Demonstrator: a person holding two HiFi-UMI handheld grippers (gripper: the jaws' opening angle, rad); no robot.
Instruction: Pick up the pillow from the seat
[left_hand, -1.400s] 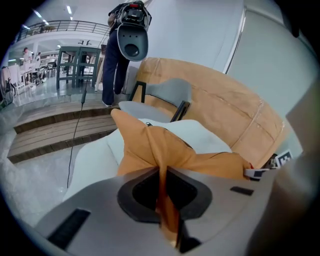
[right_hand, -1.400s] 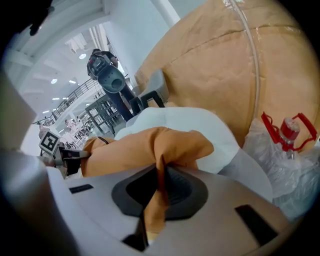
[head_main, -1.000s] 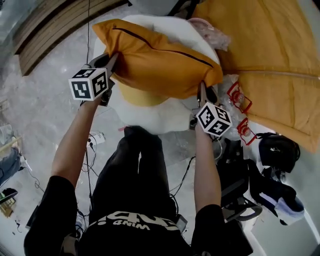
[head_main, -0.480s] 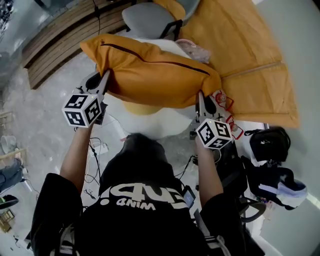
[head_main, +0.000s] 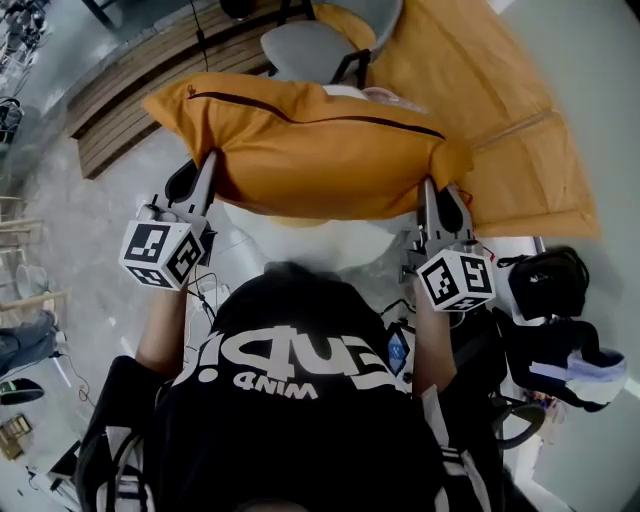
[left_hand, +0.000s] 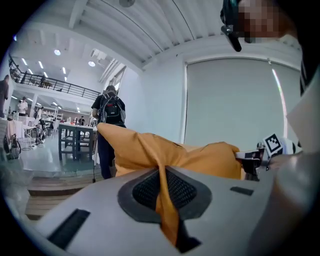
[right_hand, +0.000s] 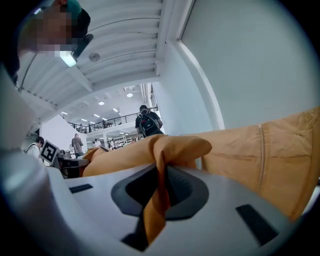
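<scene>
An orange pillow (head_main: 310, 150) with a dark zip hangs in the air above a white round seat (head_main: 330, 238), held at both lower corners. My left gripper (head_main: 212, 160) is shut on the pillow's left corner, and its fabric (left_hand: 162, 200) runs pinched between the jaws in the left gripper view. My right gripper (head_main: 430, 188) is shut on the right corner, where a fold of the pillow (right_hand: 157, 190) is clamped between the pads in the right gripper view. The pillow (left_hand: 175, 150) stretches between the two grippers.
A grey chair (head_main: 310, 45) stands beyond the pillow. A large orange cushion (head_main: 500, 120) lies on the floor at the right. Black bags (head_main: 545, 290) and a shoe (head_main: 585, 370) sit at the right. Wooden slats (head_main: 130, 90) run at the far left. Cables trail on the floor.
Both grippers have lifted the pillow up off the seat and spread wider apart; the person has leaned forward over it.
</scene>
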